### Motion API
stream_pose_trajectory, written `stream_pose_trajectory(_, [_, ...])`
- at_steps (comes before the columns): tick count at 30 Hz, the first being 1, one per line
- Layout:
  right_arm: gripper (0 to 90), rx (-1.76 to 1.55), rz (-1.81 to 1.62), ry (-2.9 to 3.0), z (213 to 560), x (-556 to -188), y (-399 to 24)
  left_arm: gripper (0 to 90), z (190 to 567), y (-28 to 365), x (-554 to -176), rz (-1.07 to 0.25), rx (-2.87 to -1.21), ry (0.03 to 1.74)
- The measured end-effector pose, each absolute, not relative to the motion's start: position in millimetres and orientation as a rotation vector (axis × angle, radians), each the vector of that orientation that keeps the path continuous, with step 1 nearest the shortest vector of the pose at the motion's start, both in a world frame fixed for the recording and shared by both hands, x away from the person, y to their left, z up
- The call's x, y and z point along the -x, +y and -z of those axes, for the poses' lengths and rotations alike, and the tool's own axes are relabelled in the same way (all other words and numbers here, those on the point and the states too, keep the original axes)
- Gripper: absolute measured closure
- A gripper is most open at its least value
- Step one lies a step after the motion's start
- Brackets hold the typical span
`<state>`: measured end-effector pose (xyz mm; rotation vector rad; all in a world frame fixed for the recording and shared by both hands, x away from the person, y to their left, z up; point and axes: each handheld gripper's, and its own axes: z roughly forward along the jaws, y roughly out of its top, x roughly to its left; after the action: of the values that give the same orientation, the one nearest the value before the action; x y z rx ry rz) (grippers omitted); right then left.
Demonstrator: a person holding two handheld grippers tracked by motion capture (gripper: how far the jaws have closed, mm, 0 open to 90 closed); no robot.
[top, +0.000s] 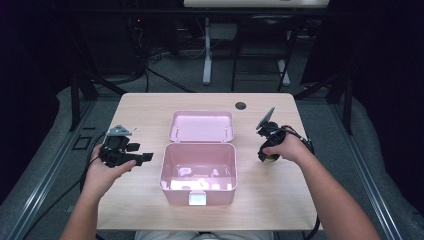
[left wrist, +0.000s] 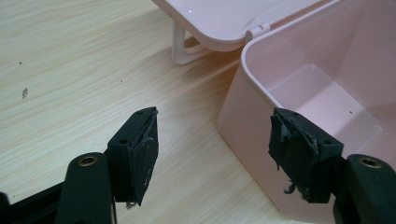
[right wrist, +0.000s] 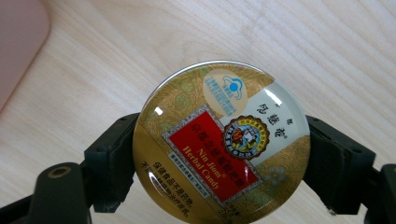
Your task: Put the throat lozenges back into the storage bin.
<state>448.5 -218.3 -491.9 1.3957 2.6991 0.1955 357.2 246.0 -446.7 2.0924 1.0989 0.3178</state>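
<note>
Pinching a round candy tin [right wrist: 222, 140], the right gripper [right wrist: 219, 163] hovers beside the pink box [top: 198, 172]; left gripper [left wrist: 212, 154] fingers spread.

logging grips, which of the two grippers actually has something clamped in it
The right gripper: its jaws are shut on the round herbal candy tin. The left gripper stands open with nothing between its jaws, beside the pink box.

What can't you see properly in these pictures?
- Candy tin, right gripper view: its lower edge is cut off by the picture's bottom; the right tongs cover its sides.
- Same tin, high view: too small, hidden under the hand.
- Pink box, left gripper view: most runs off the picture's edges.
- Box bottom, high view: the pale shapes there are too blurry to name.
- Left tongs: open, nothing between them.
</note>
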Motion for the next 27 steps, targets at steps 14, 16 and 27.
stream_pose_trajectory(14, [19.6, -1.327, -0.183, 2.716, 469, -438, -199, 34.4, 446, 248, -357, -0.311, -2.095, 1.111])
stream_pose_trajectory(16, [19.6, -1.315, -0.172, 2.719, 465, -437, -198, 34.4, 446, 248, -357, -0.31, -2.096, 1.113])
stream_pose_trajectory(27, [19.6, -1.242, -0.187, 2.744, 443, -429, -189, 34.3, 446, 247, -357, -0.311, -2.087, 1.112])
